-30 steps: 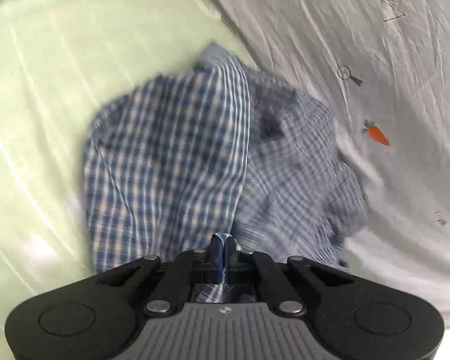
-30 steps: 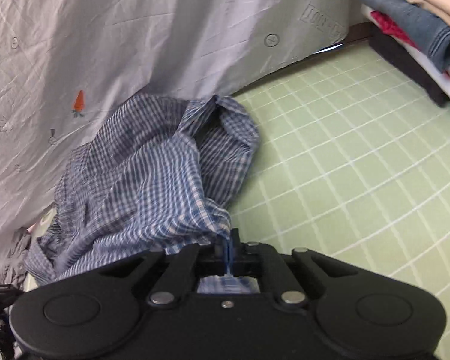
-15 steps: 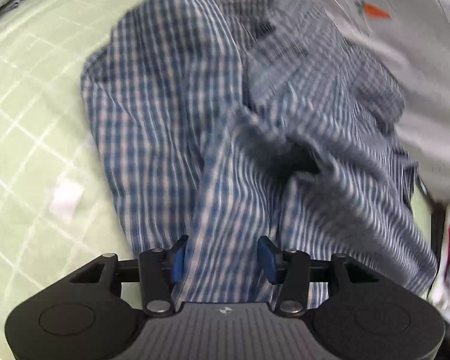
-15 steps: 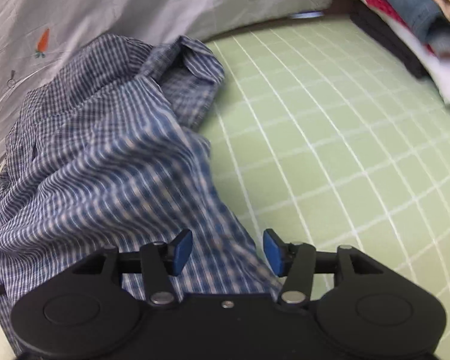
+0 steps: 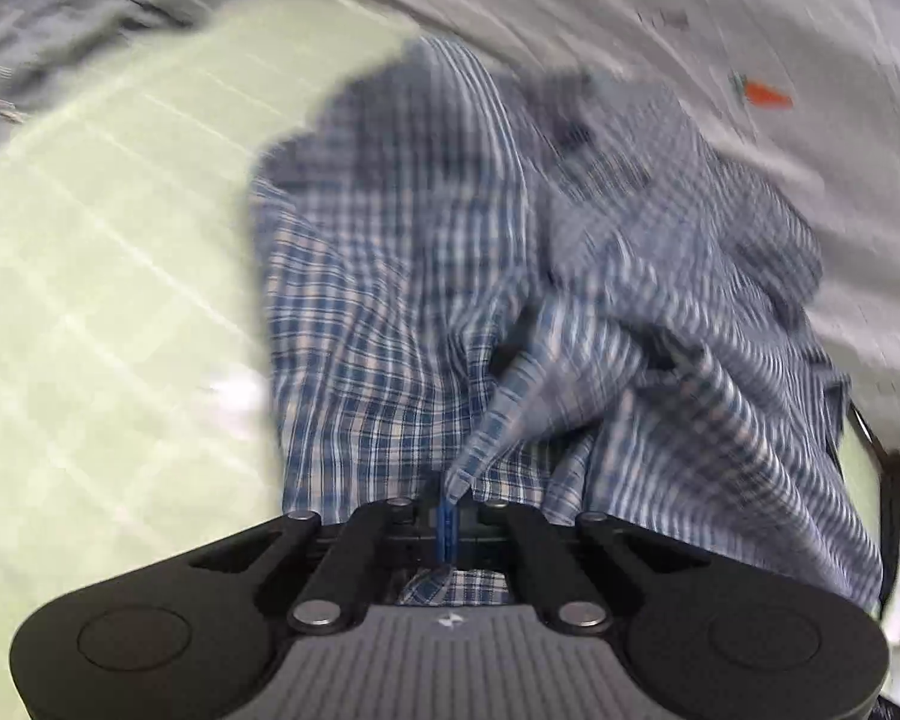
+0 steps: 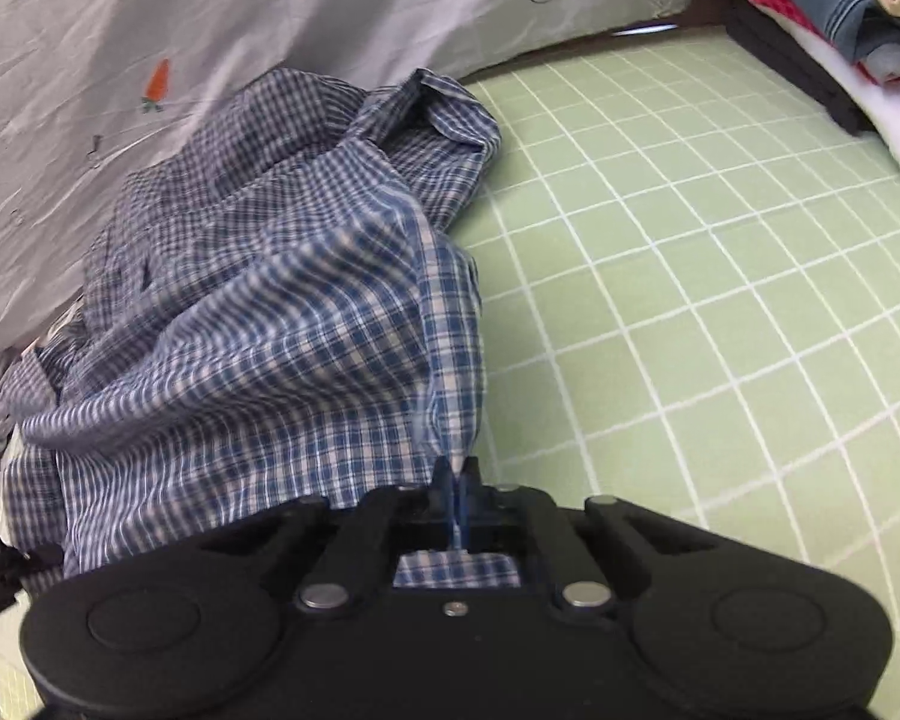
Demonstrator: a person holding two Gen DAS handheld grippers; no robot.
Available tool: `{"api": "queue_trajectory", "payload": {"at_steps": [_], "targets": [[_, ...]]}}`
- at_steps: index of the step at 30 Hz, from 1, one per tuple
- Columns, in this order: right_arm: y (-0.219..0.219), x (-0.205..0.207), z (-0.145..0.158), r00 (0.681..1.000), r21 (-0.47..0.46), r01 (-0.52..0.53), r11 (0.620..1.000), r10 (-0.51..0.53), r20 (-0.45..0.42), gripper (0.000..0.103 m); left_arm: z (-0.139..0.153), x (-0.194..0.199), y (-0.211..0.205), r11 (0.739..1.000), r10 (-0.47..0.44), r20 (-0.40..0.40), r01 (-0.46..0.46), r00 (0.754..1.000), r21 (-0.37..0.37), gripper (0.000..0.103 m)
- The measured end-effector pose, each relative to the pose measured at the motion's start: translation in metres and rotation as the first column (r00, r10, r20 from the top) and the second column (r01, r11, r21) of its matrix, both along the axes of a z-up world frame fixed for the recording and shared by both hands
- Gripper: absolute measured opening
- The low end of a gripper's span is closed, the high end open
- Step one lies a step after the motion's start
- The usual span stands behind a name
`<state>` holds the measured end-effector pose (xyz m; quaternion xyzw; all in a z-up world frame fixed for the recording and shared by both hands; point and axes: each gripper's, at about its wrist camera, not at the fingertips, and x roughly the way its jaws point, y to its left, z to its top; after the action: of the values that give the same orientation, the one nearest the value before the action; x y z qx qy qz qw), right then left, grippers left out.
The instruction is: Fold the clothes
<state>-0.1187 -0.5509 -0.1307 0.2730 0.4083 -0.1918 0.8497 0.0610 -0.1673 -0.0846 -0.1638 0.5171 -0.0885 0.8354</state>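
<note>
Both claws, spread wide half a second ago, are now pinched tight on the checked shirt [image 6: 282,312]: the left claw [image 5: 448,516] nips a fold of its near edge, the right claw [image 6: 457,501] its hem. Rumpled, the shirt lies on the green grid mat [image 6: 720,300] against the grey sheet [image 6: 240,18]. Light, limp cloth slumps and slips; hems and corners look like the surest holds.

Blue-and-white checked shirt [image 5: 402,312] [image 6: 282,324], crumpled and unfolded, heaped on green grid-patterned surface beside grey printed sheet. Collar end bunched at far side, against the sheet. Near edge drawn up into two taut peaks. Fabric creased in deep folds; finer detail motion-blurred.
</note>
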Motion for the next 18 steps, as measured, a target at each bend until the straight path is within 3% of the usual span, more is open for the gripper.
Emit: {"api": "queue_trajectory", "payload": {"at_steps": [8,12,15,18], "targets": [[0.034,-0.027,0.006,0.997,0.014,-0.076,0.997,0.077,-0.028,0.002,-0.002,-0.03,0.063,0.989,0.147,-0.035,-0.147,0.989,-0.011,0.001],[0.053,-0.029,0.004,0.994,0.013,-0.09,0.996,0.09,-0.053,0.002,-0.007,-0.04,0.076,0.992,0.123,-0.074,-0.124,0.99,-0.008,0.002],[0.065,-0.026,0.002,0.994,-0.008,-0.082,0.997,0.081,-0.074,0.002,-0.003,-0.041,0.076,0.997,0.08,-0.055,-0.079,0.995,0.021,0.007],[0.077,-0.023,0.001,0.993,-0.029,-0.074,0.997,0.071,-0.094,0.008,0.009,-0.037,0.081,0.997,0.063,-0.013,-0.062,0.998,0.042,0.024]]}}
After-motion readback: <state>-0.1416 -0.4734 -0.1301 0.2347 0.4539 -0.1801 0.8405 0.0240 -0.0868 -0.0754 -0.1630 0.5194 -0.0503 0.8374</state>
